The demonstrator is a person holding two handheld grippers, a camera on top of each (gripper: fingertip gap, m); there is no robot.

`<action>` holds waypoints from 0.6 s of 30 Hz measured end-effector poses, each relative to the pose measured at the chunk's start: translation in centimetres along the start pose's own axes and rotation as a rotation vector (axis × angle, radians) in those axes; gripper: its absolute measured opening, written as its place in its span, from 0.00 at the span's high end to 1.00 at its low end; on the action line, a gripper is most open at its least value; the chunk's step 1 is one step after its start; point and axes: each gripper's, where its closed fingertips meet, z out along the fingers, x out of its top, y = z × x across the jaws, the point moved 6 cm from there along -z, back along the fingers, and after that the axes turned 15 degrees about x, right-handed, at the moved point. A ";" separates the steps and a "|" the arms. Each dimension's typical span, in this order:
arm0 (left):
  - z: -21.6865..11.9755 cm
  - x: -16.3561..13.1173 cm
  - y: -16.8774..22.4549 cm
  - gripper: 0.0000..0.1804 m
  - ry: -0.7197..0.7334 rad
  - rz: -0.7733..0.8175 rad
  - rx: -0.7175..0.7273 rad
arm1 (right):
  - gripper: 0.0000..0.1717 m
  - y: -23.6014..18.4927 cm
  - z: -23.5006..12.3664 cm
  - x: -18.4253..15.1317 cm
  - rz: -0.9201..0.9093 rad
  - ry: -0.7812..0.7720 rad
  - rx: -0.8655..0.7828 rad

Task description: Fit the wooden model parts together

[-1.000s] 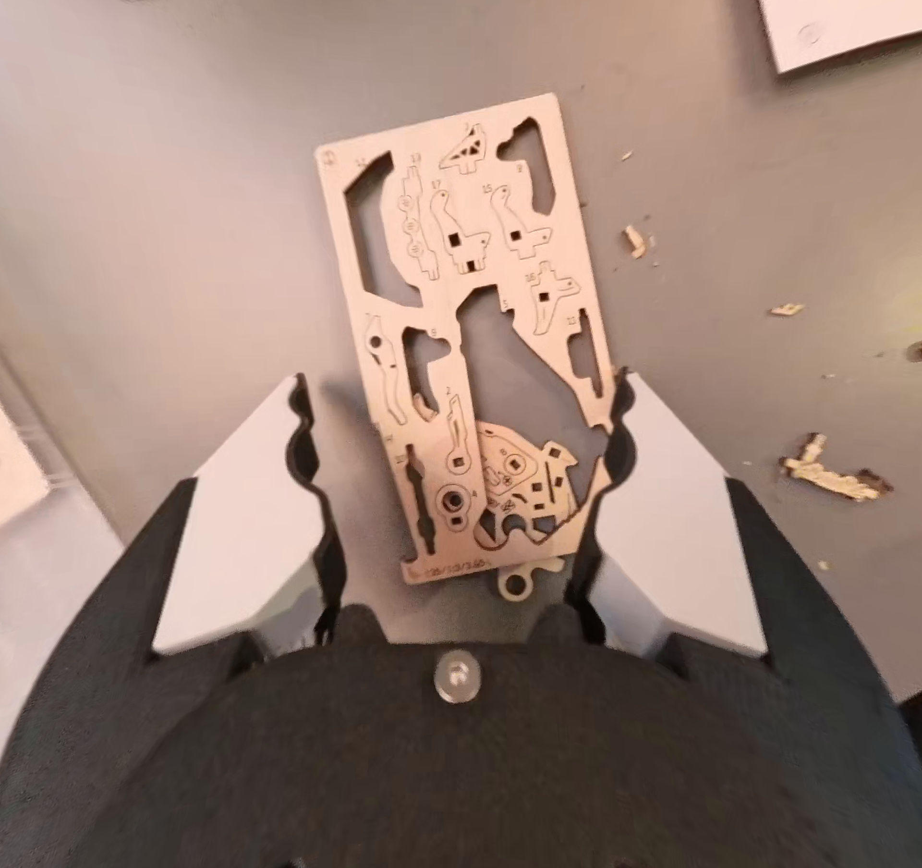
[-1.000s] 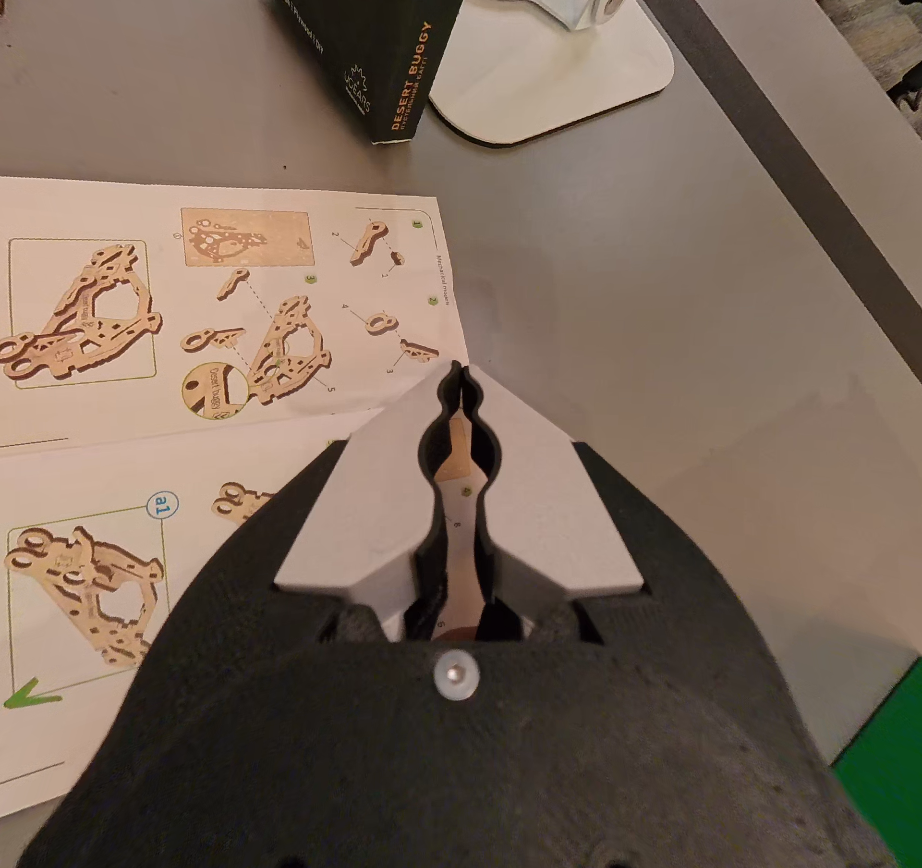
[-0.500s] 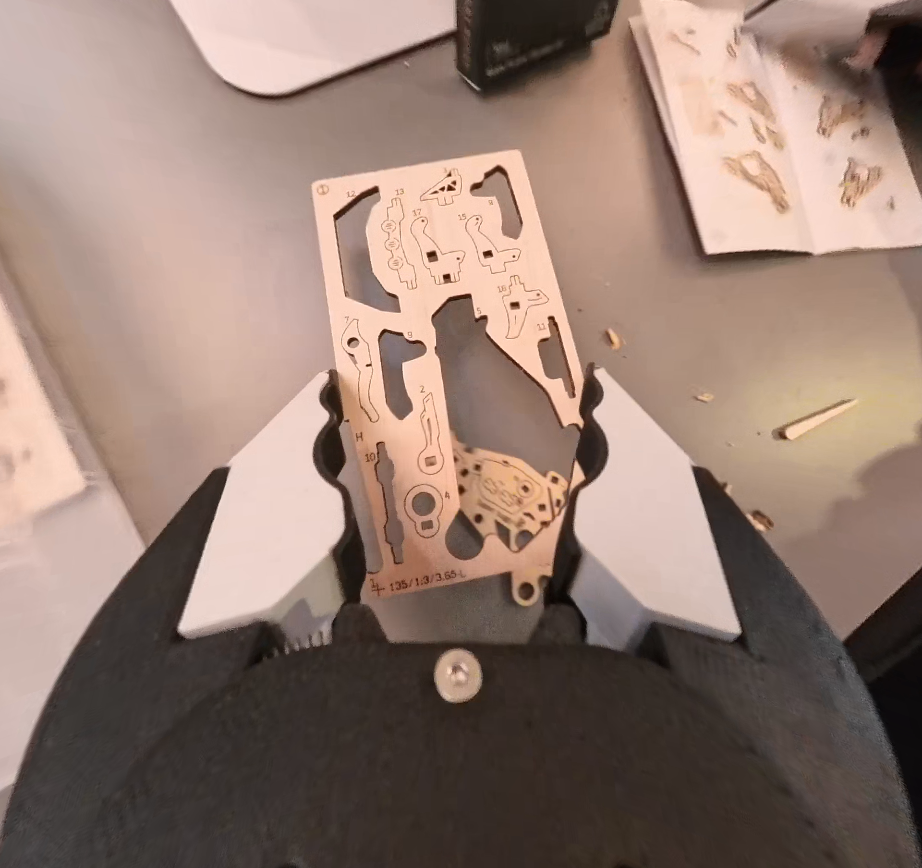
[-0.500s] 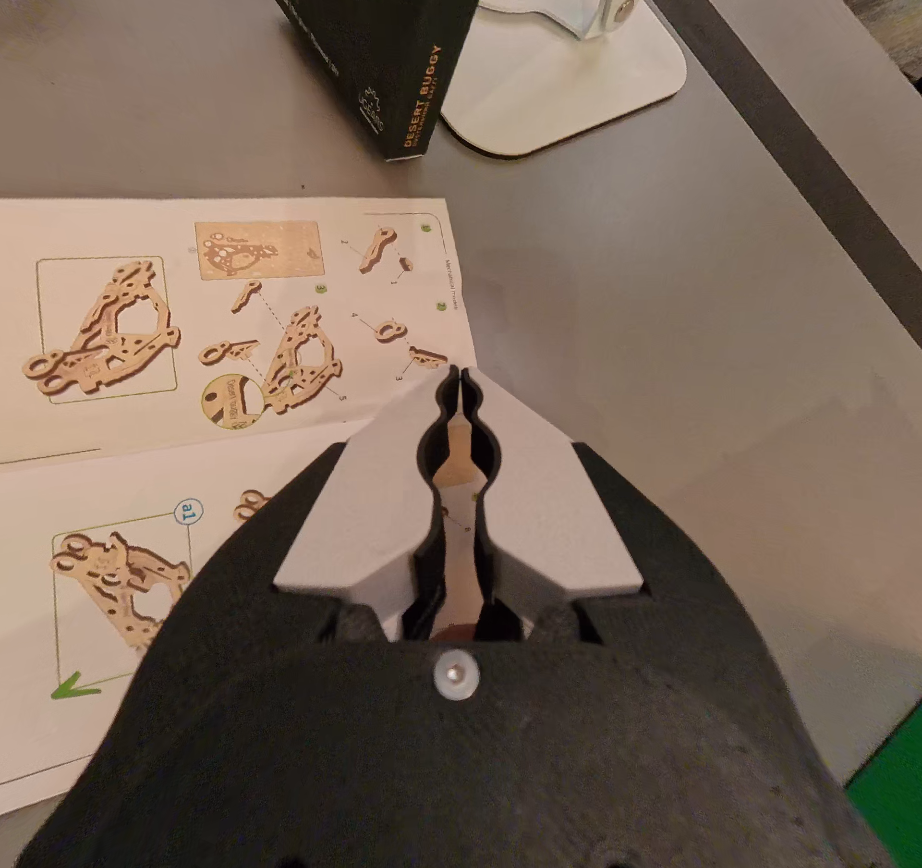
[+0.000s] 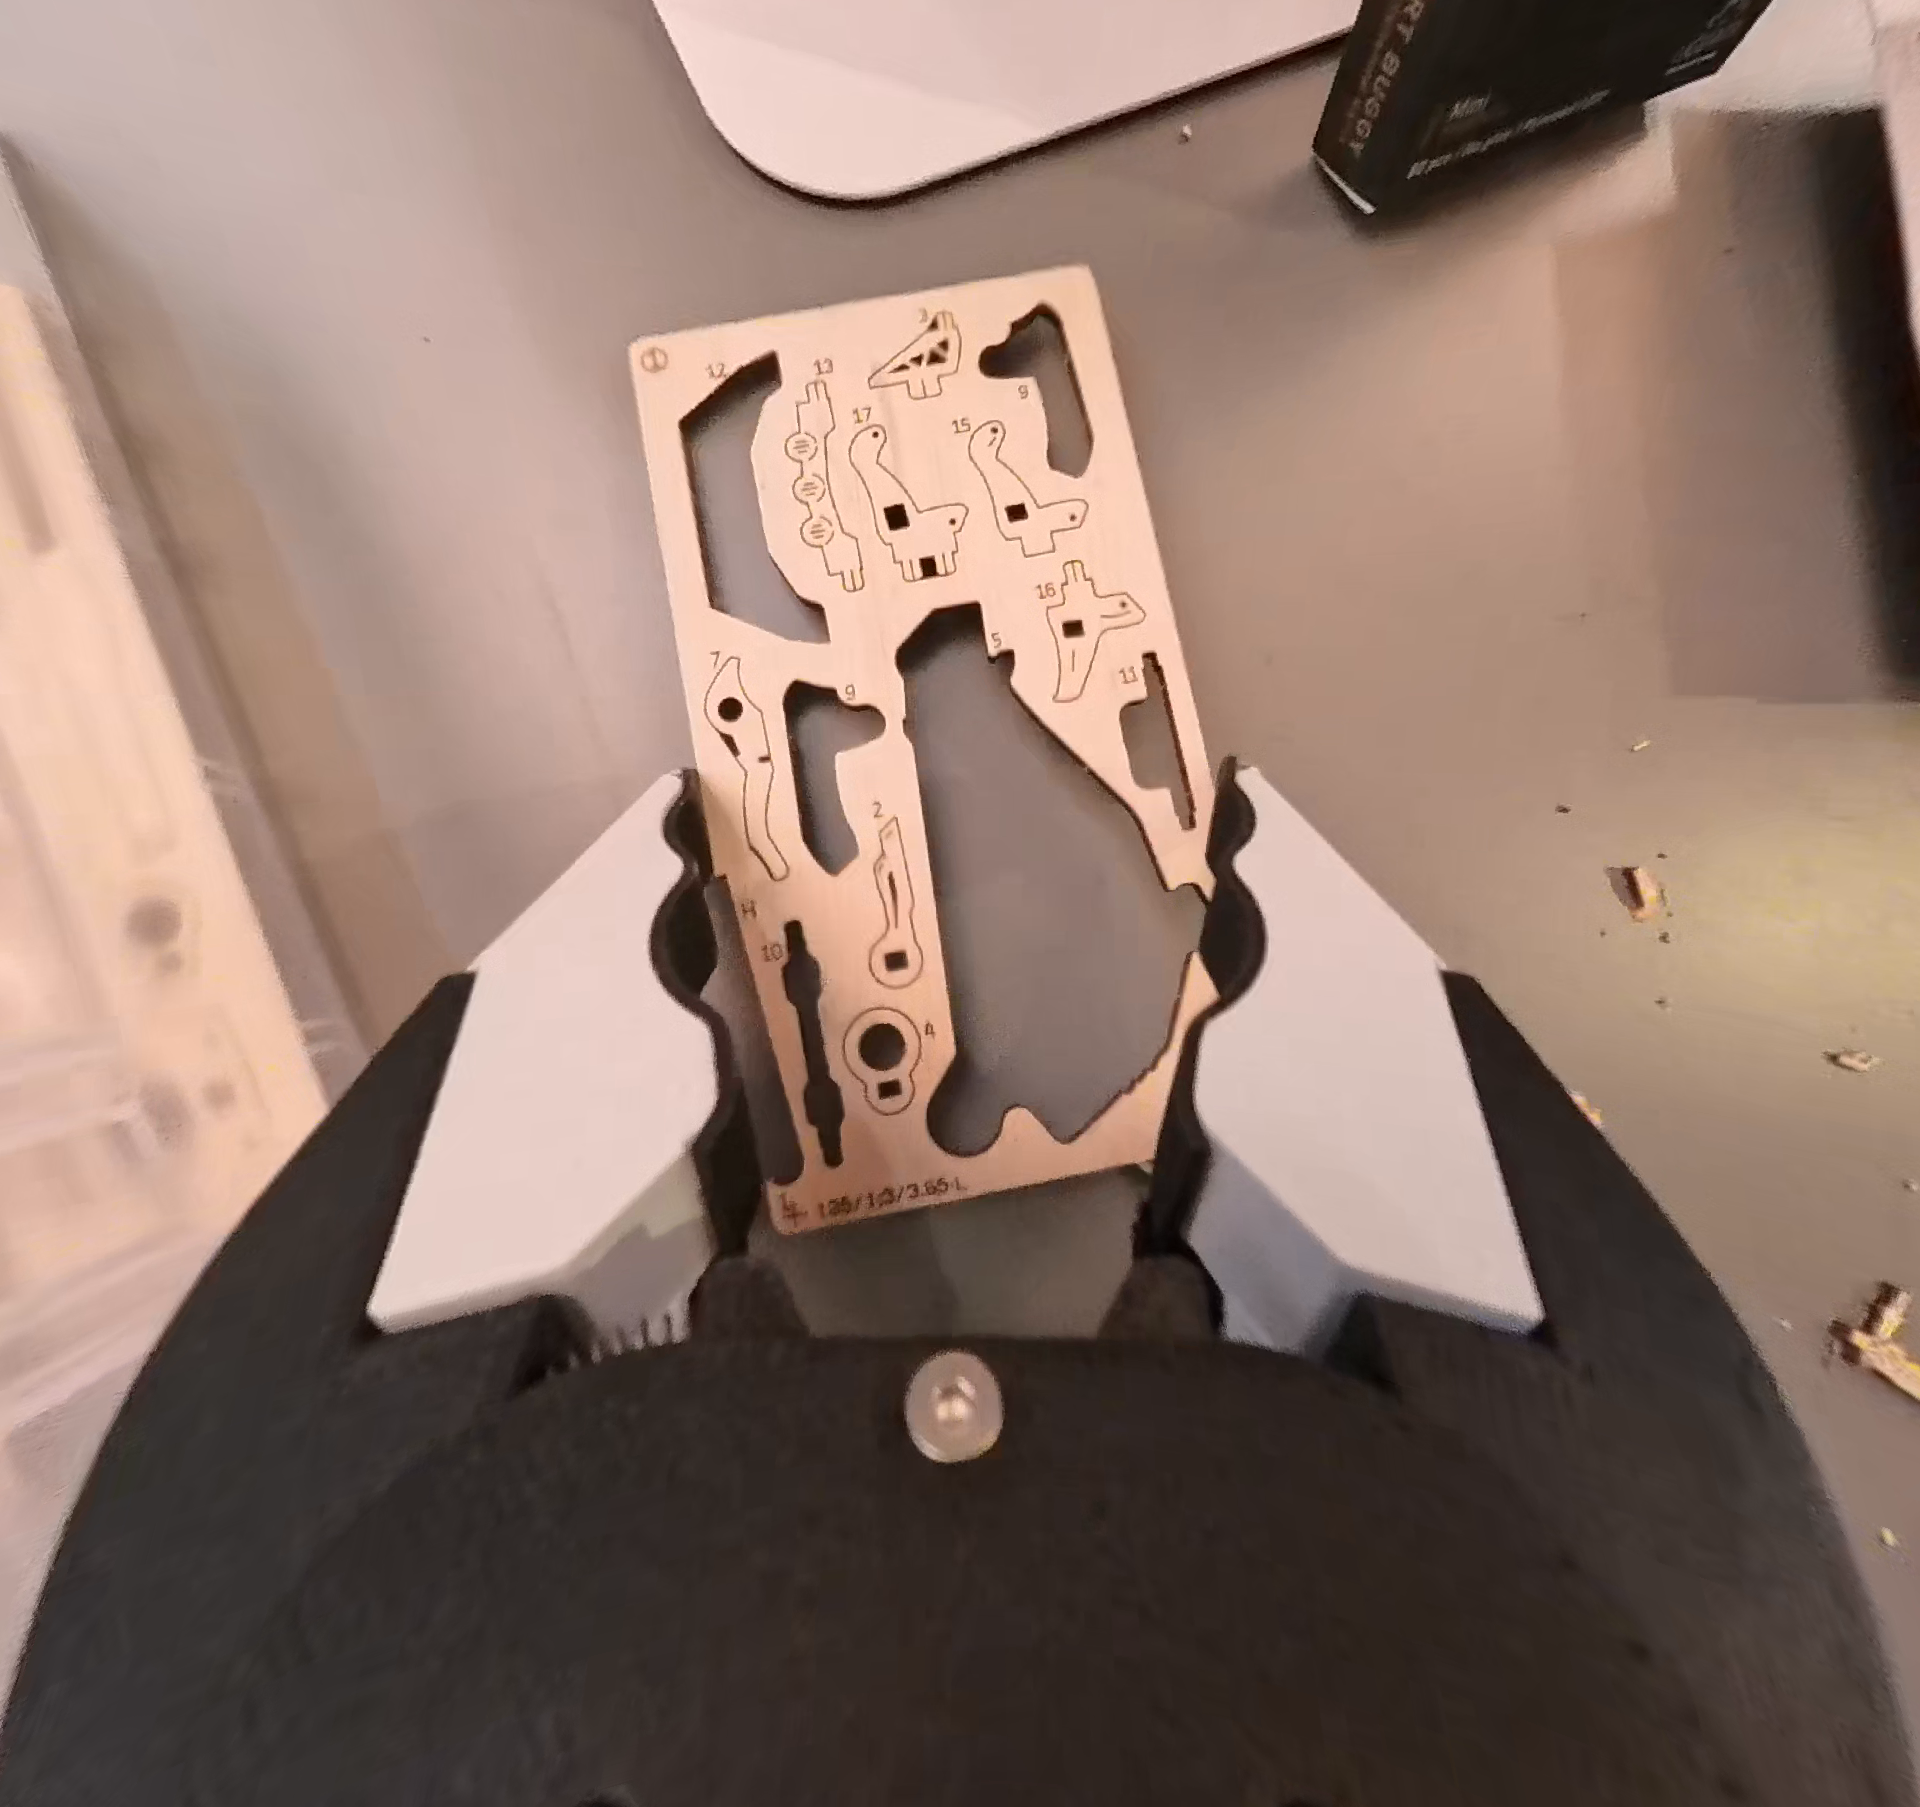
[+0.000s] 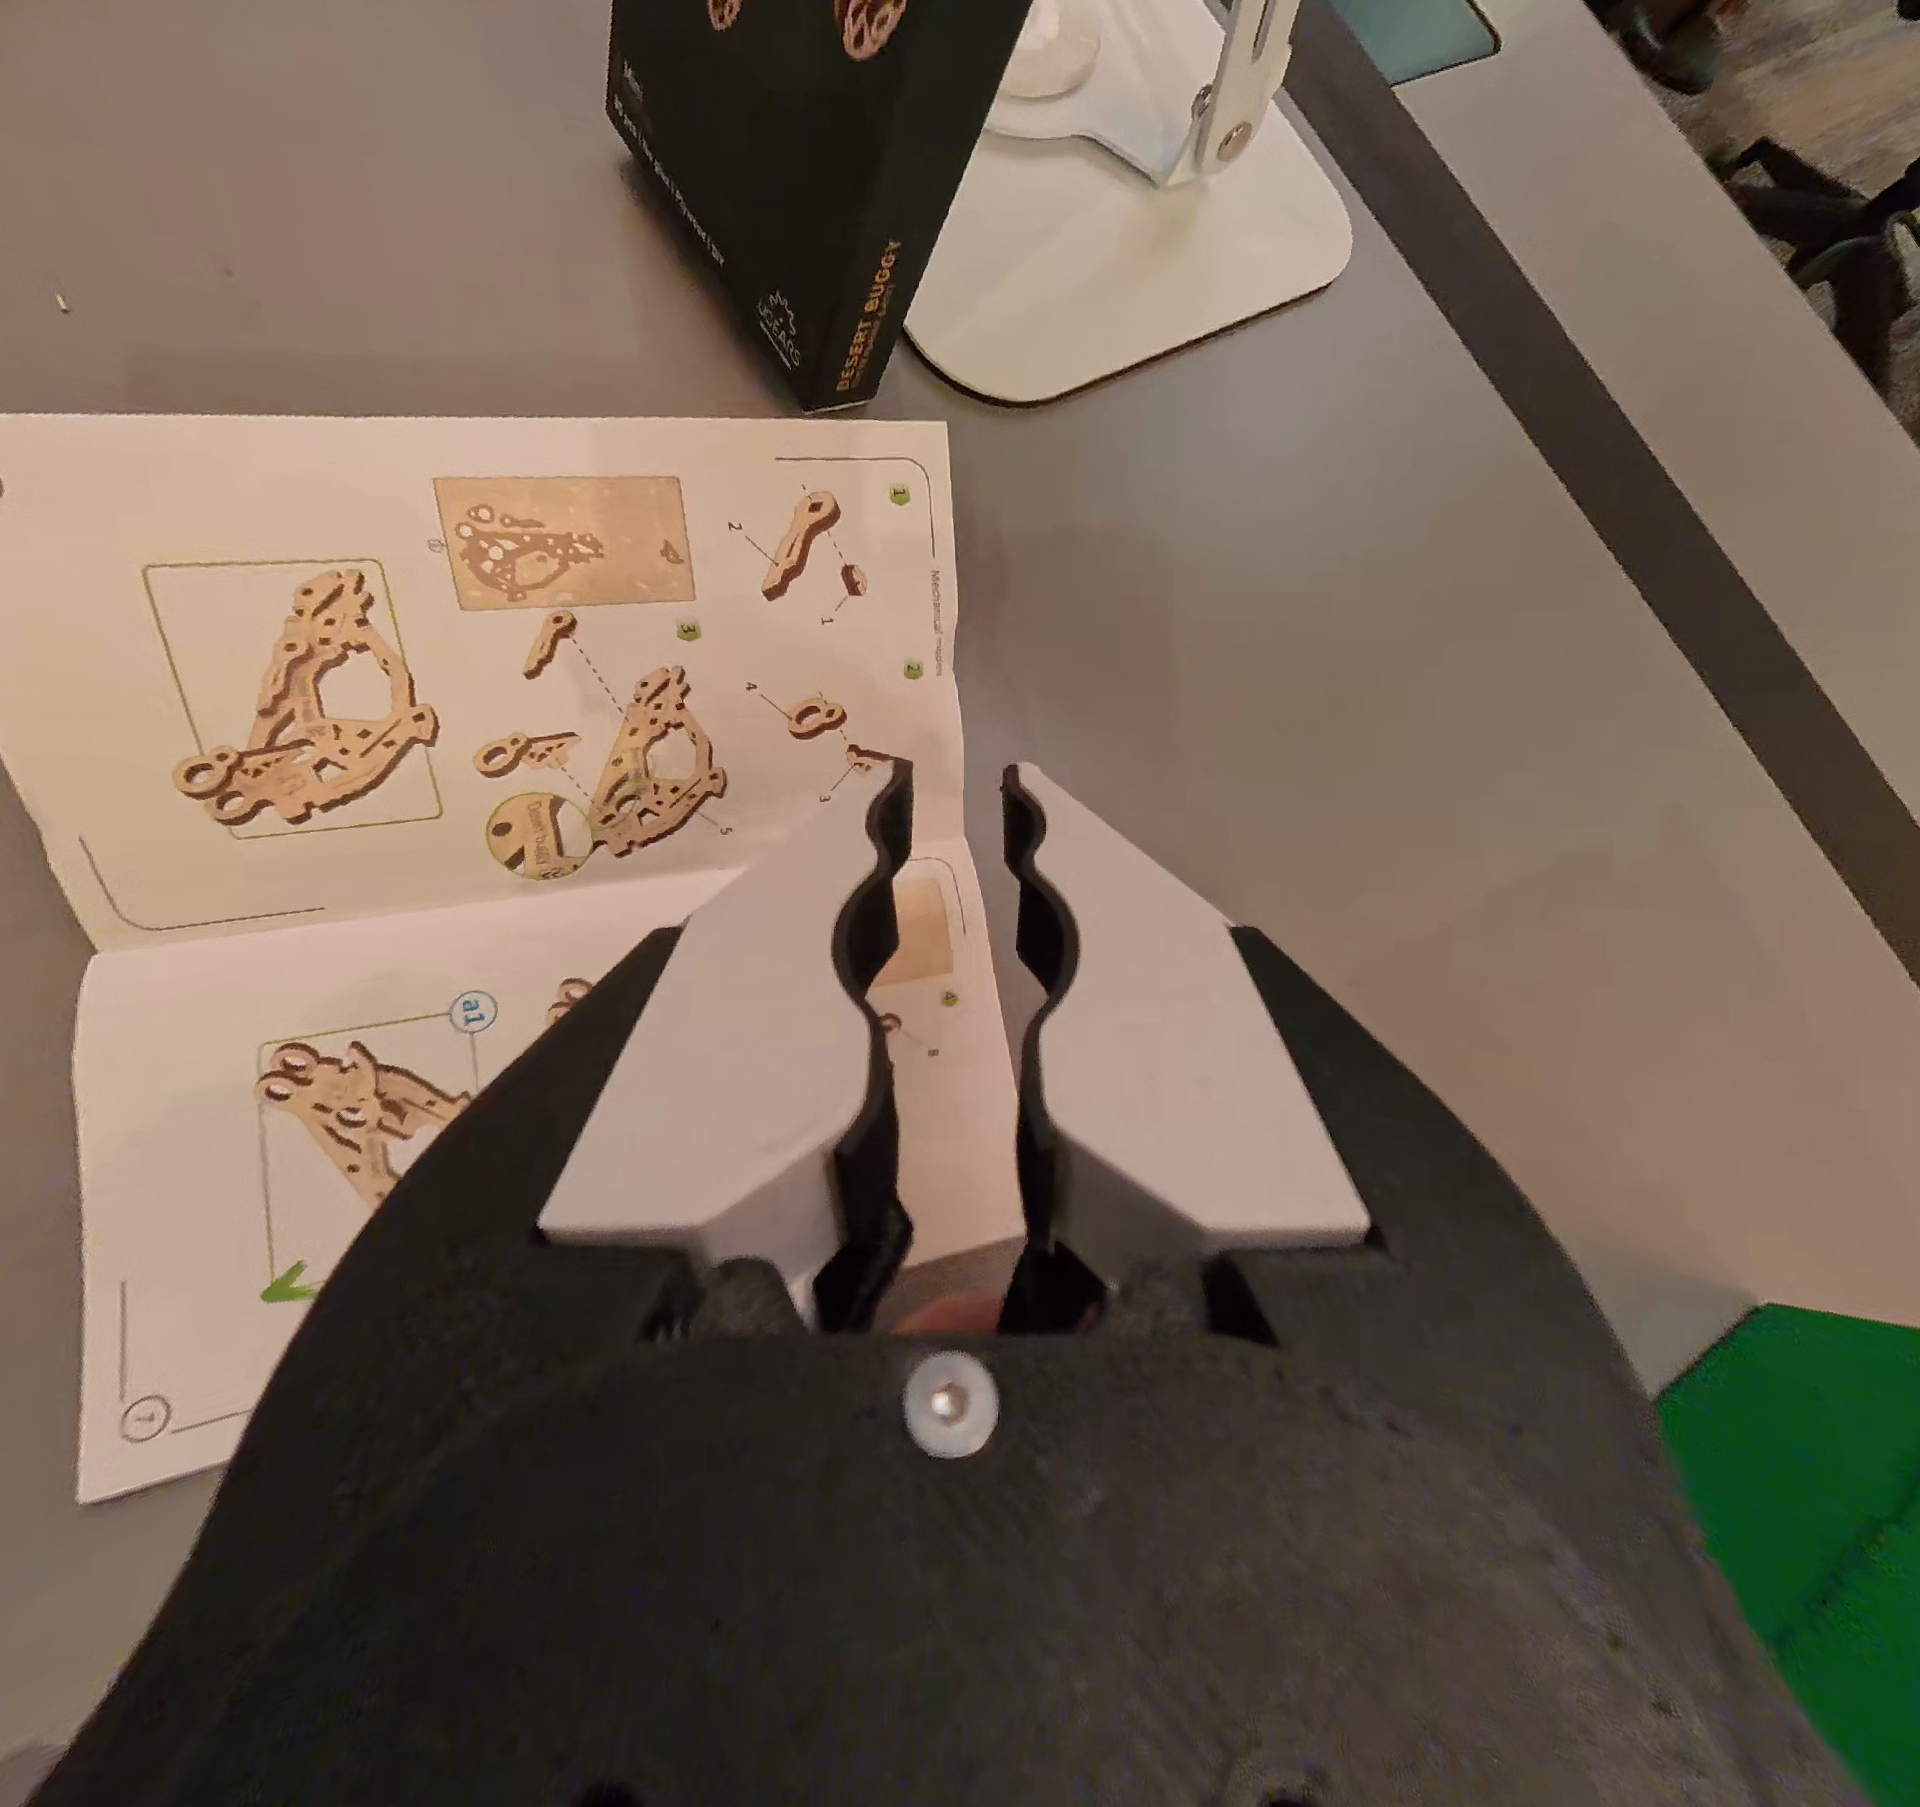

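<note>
Right wrist view: grey tabletop (image 6: 1299, 614), instruction sheet (image 6: 416, 666)

The dark box (image 6: 810, 126) is cut off by the top edge; the left-side papers (image 5: 94, 822) are blurred.

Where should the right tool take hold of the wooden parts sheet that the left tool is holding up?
Probably the far short edge of the wooden parts sheet, on the solid strip between its two corner cutouts, coming in from the far end opposite the left tool. The left tool's pads already hold both long edges of the near half. The thin frame beside the big central cutout looks fragile.
</note>
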 end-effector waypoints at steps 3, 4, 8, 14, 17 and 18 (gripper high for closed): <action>0.1 0.0 0.1 0.48 -0.005 0.002 -0.001 | 0.92 -0.6 -0.6 0.6 -0.002 0.000 -0.001; 0.1 0.0 0.1 0.48 -0.001 -0.005 -0.004 | 0.92 -0.9 -0.7 0.9 -0.007 -0.007 0.001; 0.1 0.1 0.2 0.48 0.010 -0.013 -0.004 | 0.92 -2.4 -1.6 1.9 -0.041 -0.040 -0.006; 0.5 0.3 0.3 0.47 0.024 -0.014 0.003 | 0.90 -4.8 -3.3 4.0 -0.031 -0.038 -0.002; 0.4 0.3 0.5 0.43 0.031 -0.021 -0.011 | 0.90 -6.4 -3.9 4.9 -0.035 -0.038 0.004; 0.3 0.2 0.7 0.42 0.030 -0.022 -0.020 | 0.89 -7.0 -4.1 5.2 -0.034 -0.042 0.006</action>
